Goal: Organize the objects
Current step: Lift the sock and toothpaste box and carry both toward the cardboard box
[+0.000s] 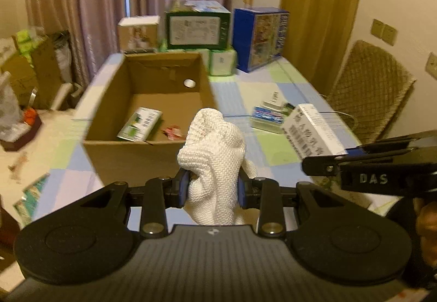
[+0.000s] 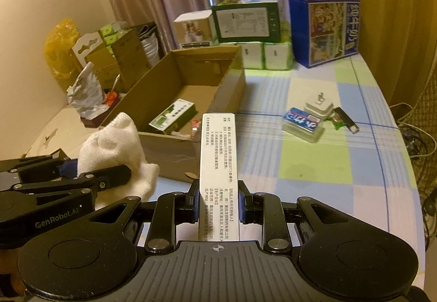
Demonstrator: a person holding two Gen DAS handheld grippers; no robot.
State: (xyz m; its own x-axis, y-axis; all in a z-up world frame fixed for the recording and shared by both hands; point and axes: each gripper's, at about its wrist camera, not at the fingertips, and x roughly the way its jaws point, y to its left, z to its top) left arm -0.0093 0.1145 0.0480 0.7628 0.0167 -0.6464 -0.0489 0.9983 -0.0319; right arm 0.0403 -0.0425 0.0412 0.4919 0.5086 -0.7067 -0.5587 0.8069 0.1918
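1. White knitted cloth (image 1: pixel 213 160) sits bunched between the fingers of the left gripper (image 1: pixel 213 188), which are closed on it; it is held in the air just short of the near wall of the open cardboard box (image 1: pixel 131 154).
2. The right gripper (image 2: pixel 218 202) has its fingers closed on a long white carton (image 2: pixel 218 165) printed with text, pointing forward near the box's front right corner.
3. The step in hand looks like dropping both items into the box, where a green-and-white packet (image 1: pixel 139 124) already lies on the floor.
4. To do it well, carry each item fully past the rim before letting go; the cloth droops and could catch on the near wall.
5. Release one at a time, since the two grippers are just beside each other and could knock together.
6. Aim the carton at bare cardboard beside the packet so it lies flat.
7. More small items (image 2: pixel 314 119) wait on the checked worktop (image 2: pixel 314 165).
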